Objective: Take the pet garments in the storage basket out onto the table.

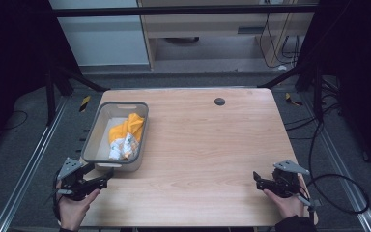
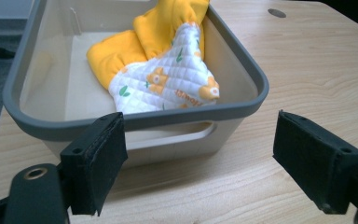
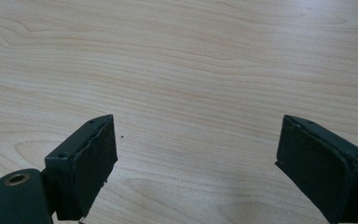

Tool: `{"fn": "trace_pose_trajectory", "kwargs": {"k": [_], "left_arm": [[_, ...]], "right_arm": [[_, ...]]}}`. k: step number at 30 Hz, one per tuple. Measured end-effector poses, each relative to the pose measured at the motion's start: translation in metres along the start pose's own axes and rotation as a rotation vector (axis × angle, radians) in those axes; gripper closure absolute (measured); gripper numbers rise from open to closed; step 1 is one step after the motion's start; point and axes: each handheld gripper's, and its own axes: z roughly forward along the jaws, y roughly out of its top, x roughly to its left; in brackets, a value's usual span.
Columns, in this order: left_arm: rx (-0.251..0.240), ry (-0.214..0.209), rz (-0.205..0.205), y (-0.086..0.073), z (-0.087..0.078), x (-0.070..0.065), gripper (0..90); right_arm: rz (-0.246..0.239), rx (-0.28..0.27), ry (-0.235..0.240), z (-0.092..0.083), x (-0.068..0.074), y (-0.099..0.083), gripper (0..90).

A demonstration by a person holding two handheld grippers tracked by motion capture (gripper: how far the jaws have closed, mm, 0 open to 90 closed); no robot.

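my left gripper point(image 1: 107, 177) sits at the near left corner of the table point(image 1: 207, 145), jaws spread wide and holding nothing; in the left gripper view its black, rough-faced pads point(image 2: 95, 161) frame the near end of the bin point(image 2: 135, 121), just short of it. my right gripper point(image 1: 256, 178) rests at the near right, well apart from the bin, likewise released, its flat rectangular pads point(image 3: 86, 163) over bare wood. the table is pale laminate with a wavy grain, smooth and matte. the bin is a rounded-corner rectangular tub, light plastic walls under a thicker grey rim, with a slot handle in the near end. inside lies a crumpled quilted cloth point(image 2: 168, 79), white with small orange and green prints, backed in plain yellow fabric, slumped against one long wall. at the far edge of the table is a round dark grommet point(image 1: 219, 101).
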Motion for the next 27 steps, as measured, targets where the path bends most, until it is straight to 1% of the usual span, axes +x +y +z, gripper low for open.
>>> {"fn": "trace_pose_trajectory", "kwargs": {"k": [7, 15, 17, 19, 22, 23, 25, 27], "left_arm": [[-0.016, -0.005, -0.011, 0.008, -0.003, -0.001, 17.2], [-0.028, -0.018, -0.003, 0.017, -0.004, -0.003, 17.2], [-0.031, -0.022, -0.007, 0.018, -0.005, -0.002, 17.2], [-0.031, -0.017, -0.002, 0.019, -0.005, -0.002, 17.2], [-0.031, -0.02, -0.006, 0.02, -0.006, -0.001, 17.2], [-0.032, -0.019, 0.0, 0.022, -0.006, -0.001, 17.2], [-0.029, -0.02, 0.008, 0.024, -0.005, -0.002, 17.2], [-0.025, -0.021, 0.016, 0.027, -0.003, -0.003, 17.2]], "right_arm": [[-0.006, -0.003, -0.001, 0.0, 0.0, 0.0, 12.0], [-0.013, -0.001, 0.002, 0.001, 0.0, 0.001, 12.1], [-0.008, 0.001, 0.005, 0.001, 0.0, 0.001, 12.1], [-0.012, 0.004, 0.006, 0.002, 0.0, 0.001, 12.1], [-0.012, 0.007, 0.008, 0.002, 0.001, 0.001, 12.1], [-0.017, 0.006, 0.008, 0.002, 0.001, 0.001, 12.1], [-0.01, 0.005, 0.008, 0.002, 0.001, 0.001, 12.1], [-0.014, 0.003, 0.006, 0.002, 0.001, 0.0, 12.1]]}}
